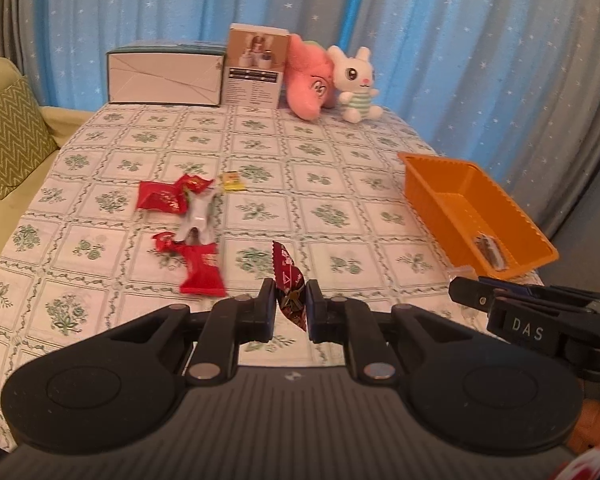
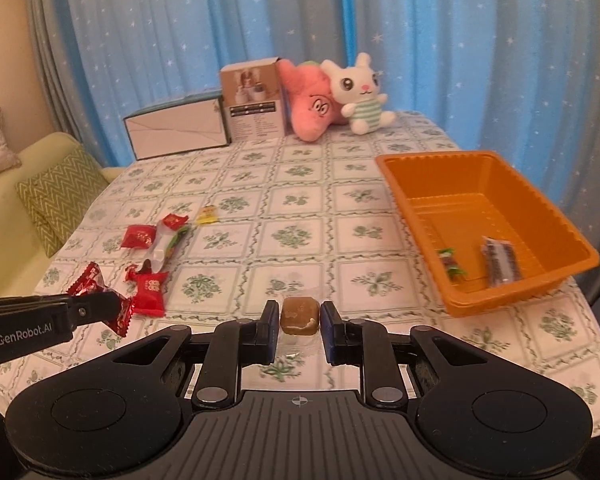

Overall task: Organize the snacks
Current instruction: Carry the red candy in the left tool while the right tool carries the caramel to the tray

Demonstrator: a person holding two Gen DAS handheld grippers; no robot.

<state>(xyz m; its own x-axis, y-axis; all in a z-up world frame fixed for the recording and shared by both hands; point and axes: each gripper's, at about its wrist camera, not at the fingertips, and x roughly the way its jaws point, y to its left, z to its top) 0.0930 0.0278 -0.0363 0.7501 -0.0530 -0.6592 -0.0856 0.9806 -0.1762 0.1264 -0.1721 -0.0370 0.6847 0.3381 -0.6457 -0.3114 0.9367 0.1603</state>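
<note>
The left tool (image 1: 291,304) is clamping a dark red candy wrapper (image 1: 290,280), long axis upright; the right tool (image 2: 299,318) is pinching a brown caramel (image 2: 299,316) crosswise.

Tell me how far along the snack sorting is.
Early on. Done: two wrapped snacks lie in the orange tray. In hand: the left gripper is shut on a dark red wrapped candy, and the right gripper is shut on a brown clear-wrapped candy. Left: the red packets, a white packet and a small yellow candy remain on the tablecloth.
</note>
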